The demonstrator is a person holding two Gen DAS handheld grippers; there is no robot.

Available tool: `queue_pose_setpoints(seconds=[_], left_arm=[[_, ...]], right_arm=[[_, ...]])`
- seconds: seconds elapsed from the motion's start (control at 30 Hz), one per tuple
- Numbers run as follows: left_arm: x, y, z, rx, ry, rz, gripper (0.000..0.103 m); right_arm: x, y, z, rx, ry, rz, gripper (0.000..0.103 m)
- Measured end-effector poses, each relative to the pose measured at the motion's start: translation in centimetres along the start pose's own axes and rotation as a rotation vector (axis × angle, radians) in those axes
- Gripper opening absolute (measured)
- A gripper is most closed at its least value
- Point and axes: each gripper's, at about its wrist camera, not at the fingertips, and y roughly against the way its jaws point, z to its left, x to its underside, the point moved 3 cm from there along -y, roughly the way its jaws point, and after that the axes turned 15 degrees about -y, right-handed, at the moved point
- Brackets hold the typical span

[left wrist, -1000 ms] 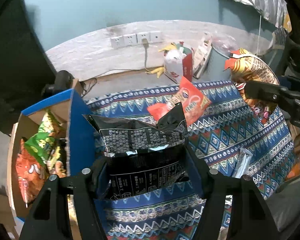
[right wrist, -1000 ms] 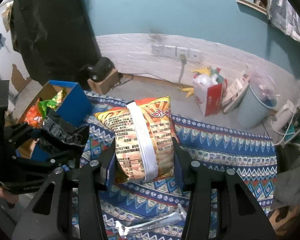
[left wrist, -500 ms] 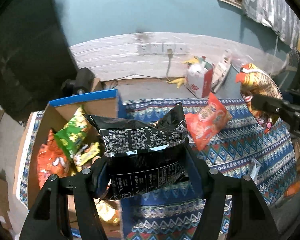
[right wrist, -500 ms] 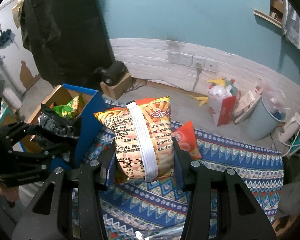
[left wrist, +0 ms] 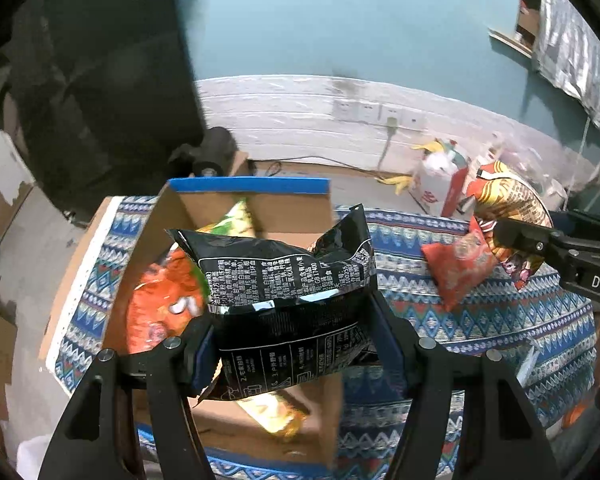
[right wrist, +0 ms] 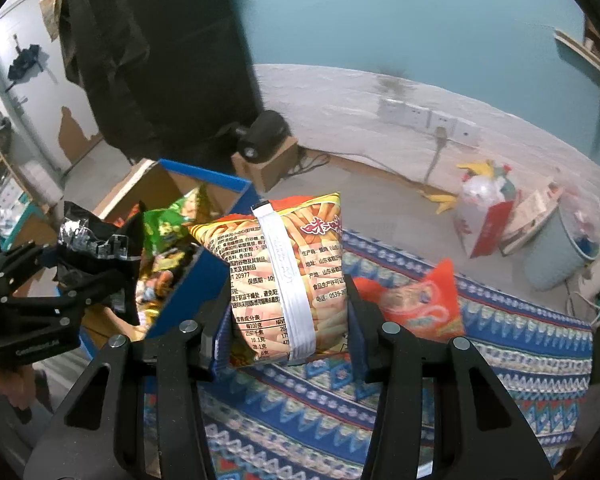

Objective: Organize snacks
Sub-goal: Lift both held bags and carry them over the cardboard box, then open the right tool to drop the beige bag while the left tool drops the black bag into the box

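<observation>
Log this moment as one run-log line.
left tongs: gripping black snack bag over box | right tongs: gripping fries bag

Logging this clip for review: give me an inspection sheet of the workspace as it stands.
Surface: patterned cloth, one red snack bag lying on it.
Job's things: cardboard box holding green and orange packets.
Clutter: red-and-white bag, grey bin on the floor.
Grippers: left tool shut on black snack bag above the box; right tool shut on fries snack bag.
Cables: plug at wall sockets.
Surroundings: teal wall.
</observation>
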Motion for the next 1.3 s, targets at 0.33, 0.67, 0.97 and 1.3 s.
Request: queue_pose_setpoints(seconds=[0.33,0.67,0.97,1.3], left_arm=[[3.4,-0.8,6.1,-0.059,0.111,0.037,0.068],[6.8,-2.7,9.9,-0.077,0.191,0.101,0.068],[8.0,-3.1,10.9,-0.078,0.219,0.128,0.059],[7.9,-2.7,10.6,-0.103,0.21,0.147,0.078]], right_arm=[[-0.1,-3.5,5.7,-0.033,0.059,0.048,0.046],[1.1,-6.9,11.1,-0.059,0.135,0.107,0.046],[1.9,-9.0,13.9,-0.096,0.146,0.157,0.047],[1.8,-8.6,13.8,-0.114,0.113,0.158,0.065]])
